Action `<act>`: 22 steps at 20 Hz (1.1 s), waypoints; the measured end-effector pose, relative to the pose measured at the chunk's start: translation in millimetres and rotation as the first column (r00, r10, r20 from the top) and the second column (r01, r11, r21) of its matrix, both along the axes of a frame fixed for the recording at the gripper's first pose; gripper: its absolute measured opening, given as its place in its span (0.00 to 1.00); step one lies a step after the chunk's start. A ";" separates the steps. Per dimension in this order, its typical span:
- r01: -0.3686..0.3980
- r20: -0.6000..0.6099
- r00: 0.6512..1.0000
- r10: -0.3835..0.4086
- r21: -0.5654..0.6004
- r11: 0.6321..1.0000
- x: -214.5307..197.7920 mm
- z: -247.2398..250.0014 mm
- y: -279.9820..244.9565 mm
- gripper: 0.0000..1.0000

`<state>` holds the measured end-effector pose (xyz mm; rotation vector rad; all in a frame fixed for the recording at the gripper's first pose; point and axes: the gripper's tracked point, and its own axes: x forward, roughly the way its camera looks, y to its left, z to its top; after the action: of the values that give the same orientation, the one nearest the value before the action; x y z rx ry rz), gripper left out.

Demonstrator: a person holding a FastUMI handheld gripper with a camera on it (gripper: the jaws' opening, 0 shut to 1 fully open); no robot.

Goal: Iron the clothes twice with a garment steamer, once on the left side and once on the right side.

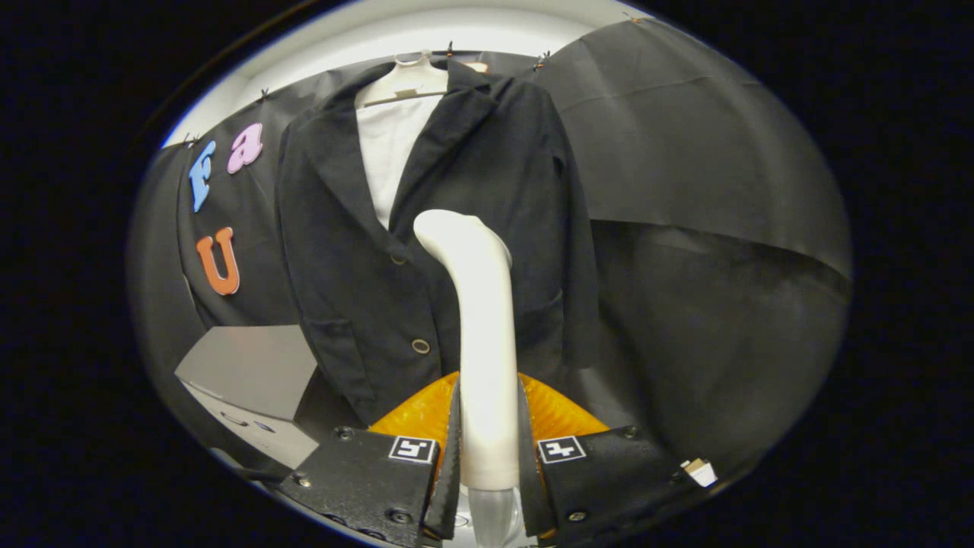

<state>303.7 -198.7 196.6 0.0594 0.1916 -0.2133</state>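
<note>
**Steamer gripped, head up against the jacket front**

I've got the gripper clenched on the garment steamer: both fingers press the handle from left & right, w/ the handle standing upright between them. The steamer is a smooth, off-white, glossy tube, straight through the grip, then curving over at the top to a rounded head that leans left & away from me. Below the fingers I see a bit of paler, translucent-looking section of the handle. Can't tell if steam is coming out.

The head sits in front of the jacket, about mid-chest, just right of the button line; whether it actually touches the cloth I can't tell from this angle. Jacket is dark, near black, matte fabric w/ a notched lapel, hanging on a pale hanger at the far side of the booth. It's open at the top, showing a white lining or shirt in the V. Two buttons show down the front, lower one ringed & lighter. A flap pocket sits low on the left panel. The right sleeve hangs straight down, right of the steamer.

Left of the jacket hem, nearer me, is a grey box-like surface. Dark cloth wall behind & to the right.
</note>
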 end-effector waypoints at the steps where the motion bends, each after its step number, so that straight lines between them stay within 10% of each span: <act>1: -0.002 -0.012 1.000 0.002 -0.006 1.000 0.0 -7.6 0.7 0.36; 22: 0.004 -0.163 0.987 -0.001 0.020 1.000 6.5 -112.8 -4.2 0.36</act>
<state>310.2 -202.8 83.9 0.0620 0.3568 -0.2186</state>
